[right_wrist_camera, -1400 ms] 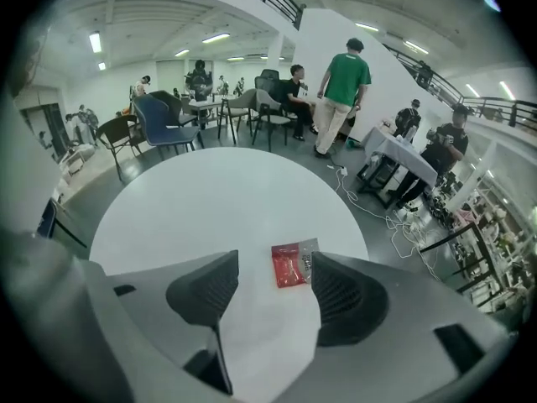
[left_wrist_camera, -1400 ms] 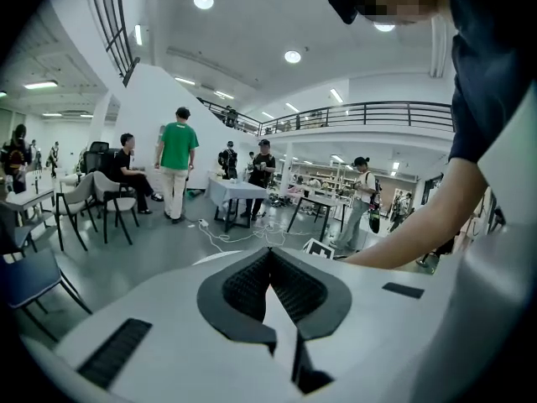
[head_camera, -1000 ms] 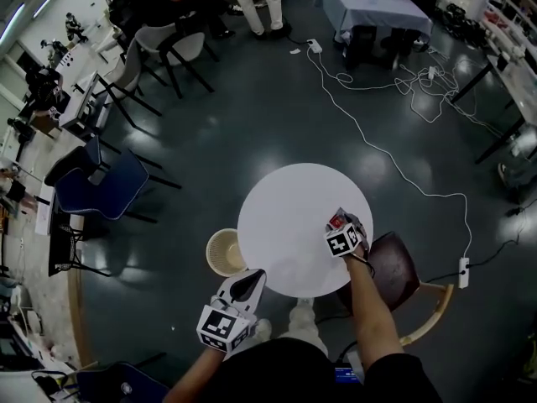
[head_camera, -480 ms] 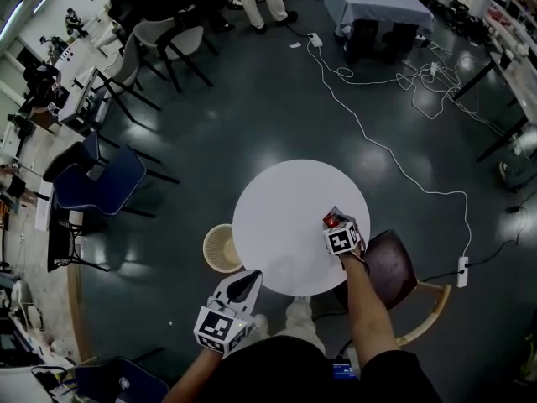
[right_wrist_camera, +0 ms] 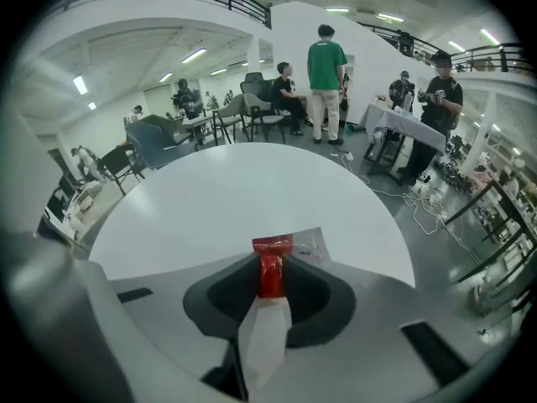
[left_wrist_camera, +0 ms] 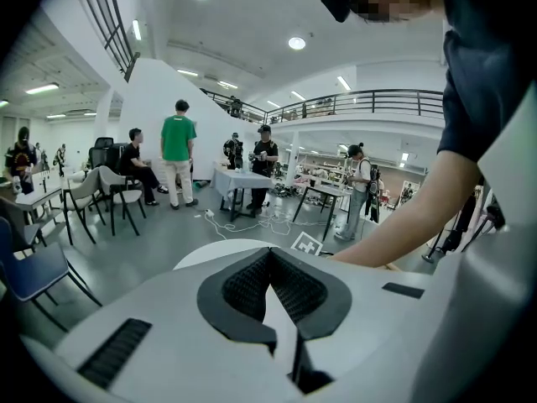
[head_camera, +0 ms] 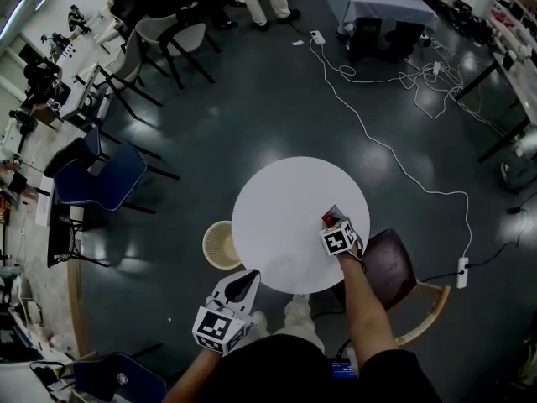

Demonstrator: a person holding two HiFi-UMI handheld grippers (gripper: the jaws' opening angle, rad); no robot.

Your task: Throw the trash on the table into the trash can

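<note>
White round table (head_camera: pixel 281 196) is bare except for one bit of trash: a red wrapper (right_wrist_camera: pixel 272 263) w/ a clear tail, close to the rim at approx 4 o'clock. Right gripper (head_camera: pixel 332 222) reaches in over that edge, angled steeply down. Its jaws have just been closing and they pinch the wrapper's red end between the pads. Left gripper (head_camera: pixel 248 282) hangs off the table at approx 7 o'clock, just outside the rim, jaws pressed together w/ nothing in them. Trash can (head_camera: pixel 221 247), a beige basket, stands on the floor at the table's 8 o'clock, just beside the rim. Brown chair (head_camera: pixel 389 269) crowds the 4 o'clock side, next to the right arm. Dark floor (head_camera: pixel 252 116) from 10 round to 12 o'clock is open. Blue chair (head_camera: pixel 105 183) sits well apart at 9, and a white cable (head_camera: pixel 394 163) runs past at 1 to 3 o'clock
</note>
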